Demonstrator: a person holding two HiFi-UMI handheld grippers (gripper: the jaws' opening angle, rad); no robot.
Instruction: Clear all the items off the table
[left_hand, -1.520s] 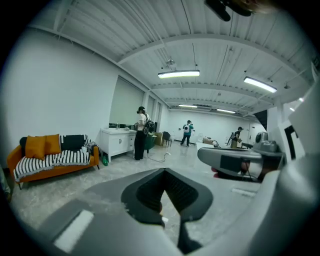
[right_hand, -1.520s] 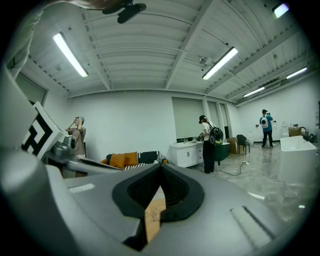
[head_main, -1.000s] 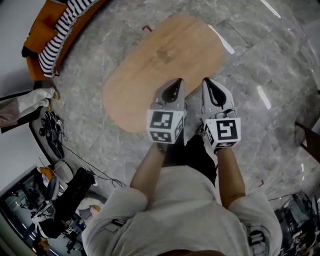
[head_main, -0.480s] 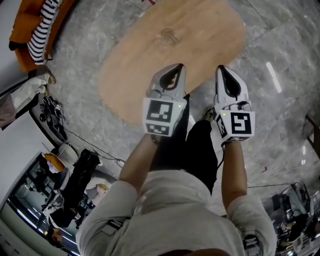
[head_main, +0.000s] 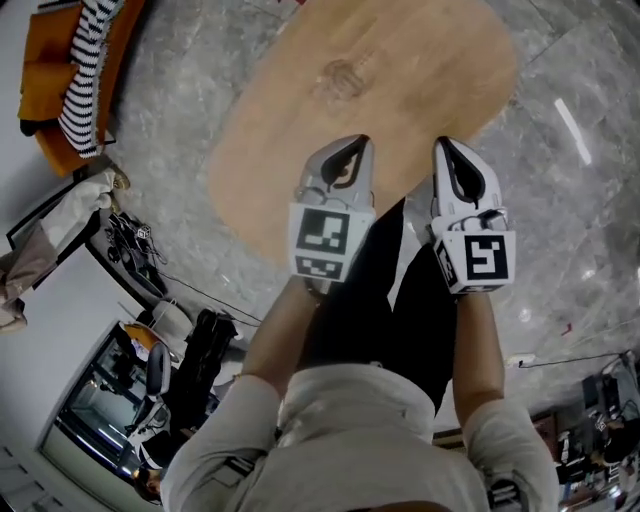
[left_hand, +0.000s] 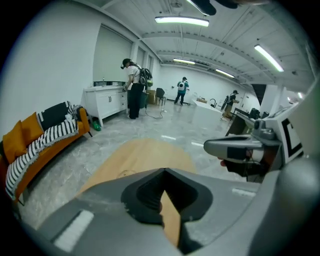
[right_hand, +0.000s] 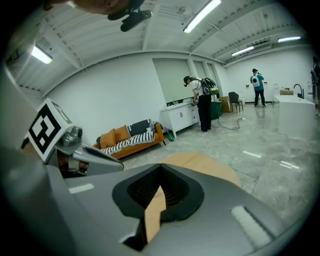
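1. An orange sofa with a striped blanket is seen at 10 o'clock in the head view, well apart from the table.
2. Dark gear and cables are spread on the grey marble floor at 8 o'clock.
3. The oval wooden table is found at 12 o'clock; a knot mark is shown on its bare wood.
4. The left gripper is held over the table's near edge and pointed toward 12 o'clock, with its marker cube at the rear. In the left gripper view, the jaws of this gripper are drawn to a narrow slit, through which only a sliver of the table is seen.
5. The right gripper is held just beside it, at its 3 o'clock, and is likewise pointed toward 12 o'clock. In the right gripper view its jaws are drawn equally narrow, and only the table's wood is framed between them.
6. The person's light shirt is seen at 6 o'clock.
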